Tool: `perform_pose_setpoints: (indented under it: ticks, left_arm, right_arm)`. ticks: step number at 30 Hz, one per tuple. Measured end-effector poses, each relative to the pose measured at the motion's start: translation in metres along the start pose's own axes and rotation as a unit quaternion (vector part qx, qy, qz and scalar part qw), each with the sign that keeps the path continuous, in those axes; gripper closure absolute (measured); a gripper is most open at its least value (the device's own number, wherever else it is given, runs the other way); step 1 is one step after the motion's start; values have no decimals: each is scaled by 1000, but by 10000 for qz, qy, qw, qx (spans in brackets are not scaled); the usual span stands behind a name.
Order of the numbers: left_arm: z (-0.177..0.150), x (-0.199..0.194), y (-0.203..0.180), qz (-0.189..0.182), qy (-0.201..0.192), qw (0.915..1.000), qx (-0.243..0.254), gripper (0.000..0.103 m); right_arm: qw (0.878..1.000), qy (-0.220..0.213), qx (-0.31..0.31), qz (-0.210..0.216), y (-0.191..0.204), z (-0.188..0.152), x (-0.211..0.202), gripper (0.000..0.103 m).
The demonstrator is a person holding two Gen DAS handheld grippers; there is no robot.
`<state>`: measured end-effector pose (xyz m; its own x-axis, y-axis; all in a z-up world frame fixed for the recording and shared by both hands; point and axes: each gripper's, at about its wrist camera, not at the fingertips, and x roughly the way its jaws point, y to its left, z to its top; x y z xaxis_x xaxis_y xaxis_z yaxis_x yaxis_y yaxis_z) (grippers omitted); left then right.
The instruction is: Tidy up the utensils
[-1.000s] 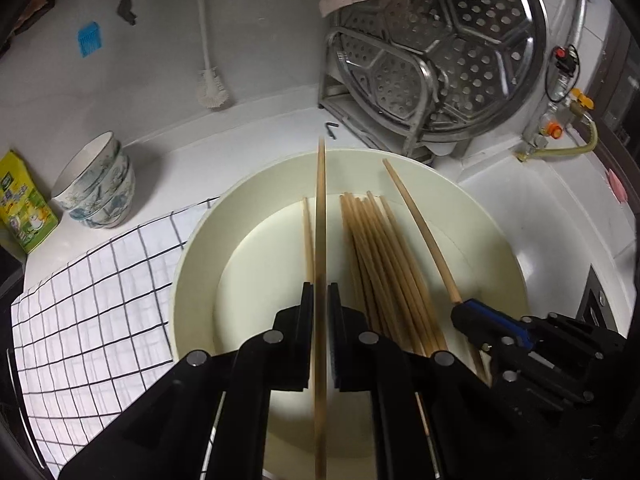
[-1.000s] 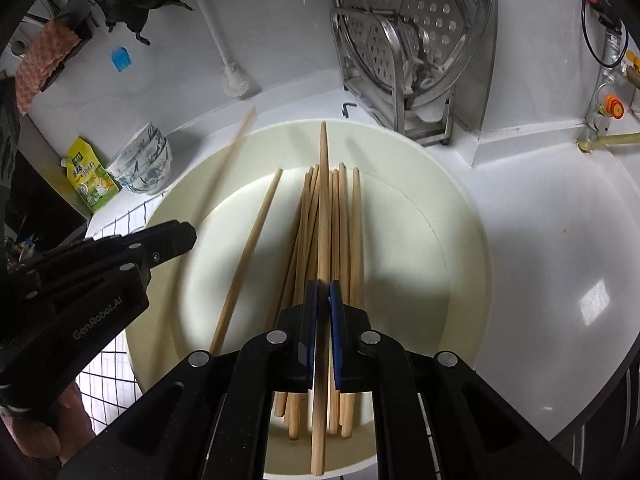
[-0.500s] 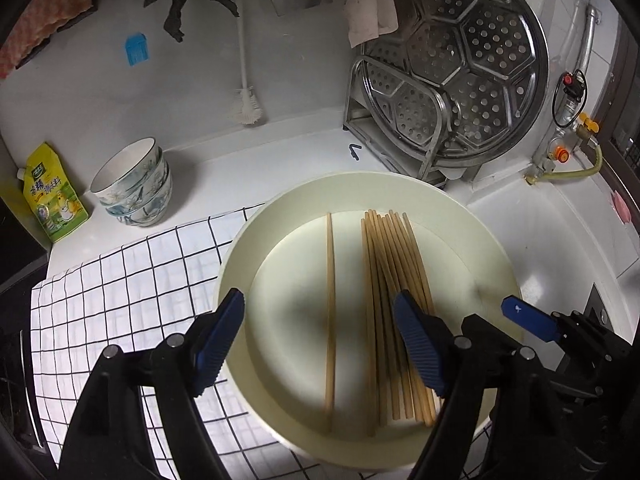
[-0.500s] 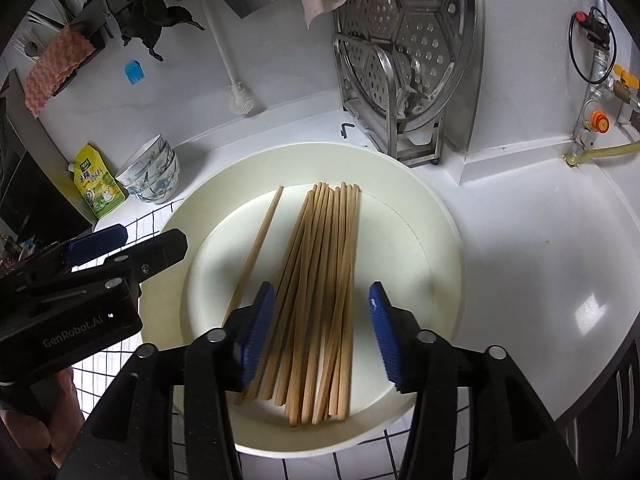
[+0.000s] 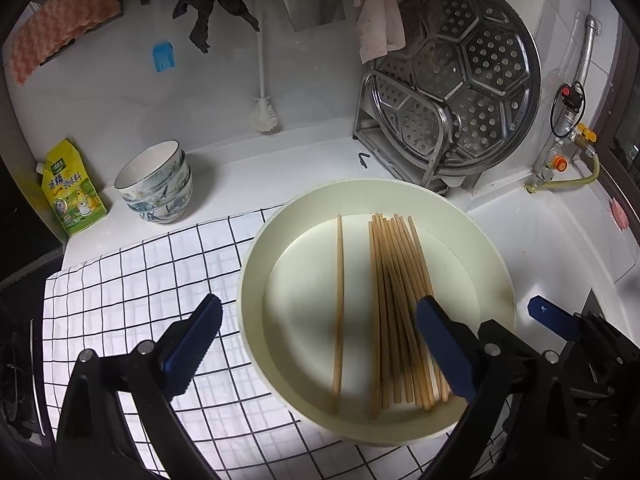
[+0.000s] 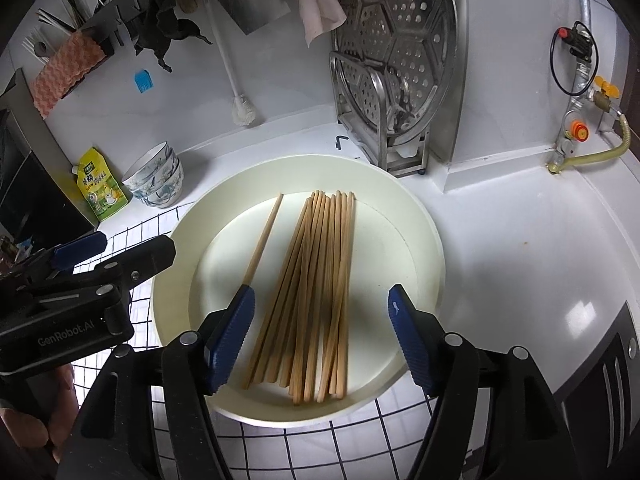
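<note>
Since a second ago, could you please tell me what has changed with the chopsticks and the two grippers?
Both grippers let go: the left gripper dropped its single chopstick, which now lies alone in the plate; the right gripper released one onto the bundle of chopsticks. Both have lifted, jaws still opening, nothing between them. Plate, bowls and steamer rack stayed put.

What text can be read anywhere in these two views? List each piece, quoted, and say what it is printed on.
"GenRobot.AI": white lettering on the black body of the left gripper, seen from the right wrist view.
Yellow and green stand-up pouch by the stacked patterned bowls: large Chinese characters and a green round logo, too blurred to read.
Small white fish-shaped mark on a blue pad of the right gripper: a sign, not text.
Nothing else is readable.
</note>
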<state>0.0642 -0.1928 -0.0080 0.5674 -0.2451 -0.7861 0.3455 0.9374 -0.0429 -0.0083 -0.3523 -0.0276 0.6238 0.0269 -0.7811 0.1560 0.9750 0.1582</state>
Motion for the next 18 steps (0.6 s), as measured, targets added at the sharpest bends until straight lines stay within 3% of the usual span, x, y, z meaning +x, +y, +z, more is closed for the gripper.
perform_pose_setpoints:
  ticks: [18]
  left_arm:
    - [-10, -17, 6, -45, 81, 9999, -127, 6]
  right_arm:
    - [9999, -62, -54, -119, 10, -3, -18, 35]
